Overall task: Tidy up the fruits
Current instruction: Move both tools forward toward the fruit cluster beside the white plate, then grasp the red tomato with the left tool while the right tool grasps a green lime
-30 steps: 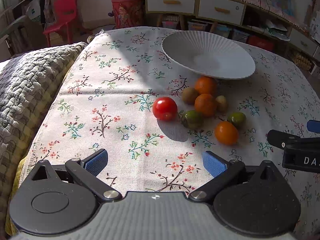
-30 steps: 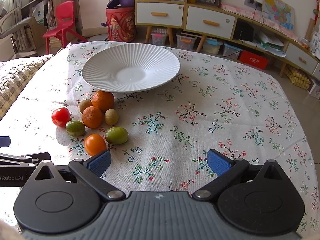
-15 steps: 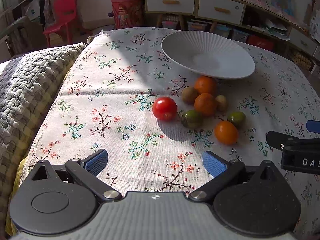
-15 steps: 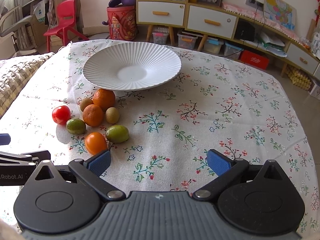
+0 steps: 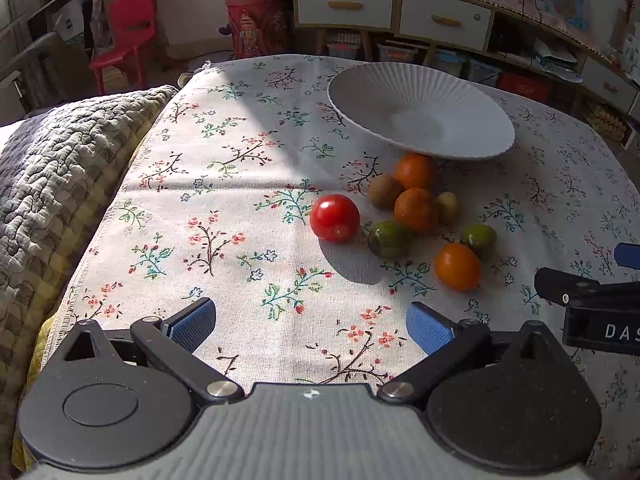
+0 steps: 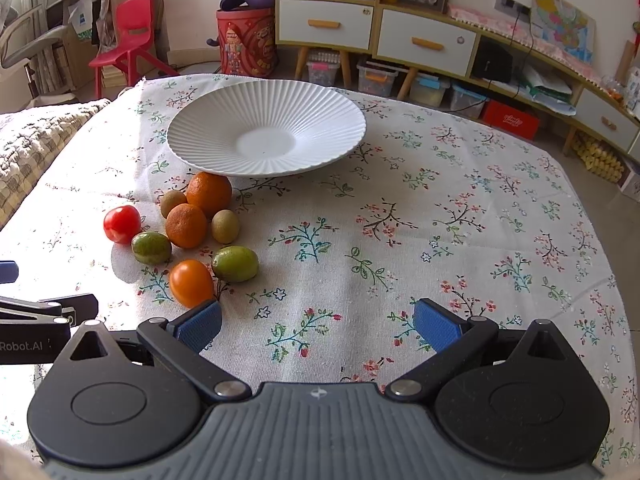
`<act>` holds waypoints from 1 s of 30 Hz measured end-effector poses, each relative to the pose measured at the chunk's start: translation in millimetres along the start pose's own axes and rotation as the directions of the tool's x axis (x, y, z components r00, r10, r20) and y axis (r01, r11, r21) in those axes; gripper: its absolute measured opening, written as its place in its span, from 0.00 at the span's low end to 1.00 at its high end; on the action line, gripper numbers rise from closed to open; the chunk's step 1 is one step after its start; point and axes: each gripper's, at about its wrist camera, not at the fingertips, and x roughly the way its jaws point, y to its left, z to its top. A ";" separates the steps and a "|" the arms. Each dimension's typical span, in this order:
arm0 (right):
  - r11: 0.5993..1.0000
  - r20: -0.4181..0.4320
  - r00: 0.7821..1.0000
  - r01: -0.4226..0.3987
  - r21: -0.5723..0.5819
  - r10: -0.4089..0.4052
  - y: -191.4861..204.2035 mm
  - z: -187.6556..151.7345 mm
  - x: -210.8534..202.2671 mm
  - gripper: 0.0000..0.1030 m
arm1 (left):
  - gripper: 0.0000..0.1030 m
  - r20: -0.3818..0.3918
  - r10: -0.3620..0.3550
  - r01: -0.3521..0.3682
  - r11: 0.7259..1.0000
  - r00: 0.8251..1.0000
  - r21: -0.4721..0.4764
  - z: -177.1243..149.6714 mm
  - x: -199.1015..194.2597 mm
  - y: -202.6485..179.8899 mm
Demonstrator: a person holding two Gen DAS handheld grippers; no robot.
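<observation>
A white ribbed plate (image 5: 472, 92) (image 6: 320, 104) stands empty on the floral tablecloth. In front of it lies a cluster of fruit: a red tomato (image 5: 334, 218) (image 6: 122, 224), two oranges (image 5: 415, 171) (image 6: 209, 194), an orange tomato (image 5: 457, 266) (image 6: 191, 283), two green fruits (image 5: 390, 239) (image 6: 235, 263) and two brown kiwis (image 5: 385, 191) (image 6: 225, 226). My left gripper (image 5: 311, 325) is open, nothing between its fingers, short of the red tomato. My right gripper (image 6: 318, 326) is open too, its left pad just below the orange tomato.
A quilted blanket (image 5: 48, 168) drapes over the table's left side. Behind the table are a red chair (image 6: 132, 36), a red bin (image 6: 246, 42) and low cabinets with drawers (image 6: 424, 44). The other gripper shows at each view's edge (image 5: 592, 304) (image 6: 36, 320).
Both grippers have crept slightly forward toward the fruit; the right one is now closer to the orange tomato. Nothing was grasped or moved.
</observation>
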 end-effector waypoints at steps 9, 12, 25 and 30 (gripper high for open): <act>1.000 0.027 0.999 0.018 -0.003 -0.018 -3.0 -0.6 3.2 1.00 | 0.88 0.003 0.018 -0.018 1.000 1.000 -0.007 -0.7 3.8 3.1; 1.000 0.009 1.000 0.004 0.009 -0.004 -6.4 0.4 7.7 1.00 | 0.88 0.016 0.005 -0.004 1.000 1.000 -0.030 -1.5 4.4 6.6; 0.998 -0.036 0.998 -0.053 -0.027 0.052 -4.4 0.5 23.7 1.00 | 0.88 0.016 0.073 -0.074 0.995 0.997 0.065 1.2 22.1 8.5; 0.997 -0.029 0.997 -0.066 -0.029 0.065 -8.0 3.2 33.8 0.99 | 0.88 0.050 0.096 -0.100 0.992 0.994 0.076 3.3 31.5 13.8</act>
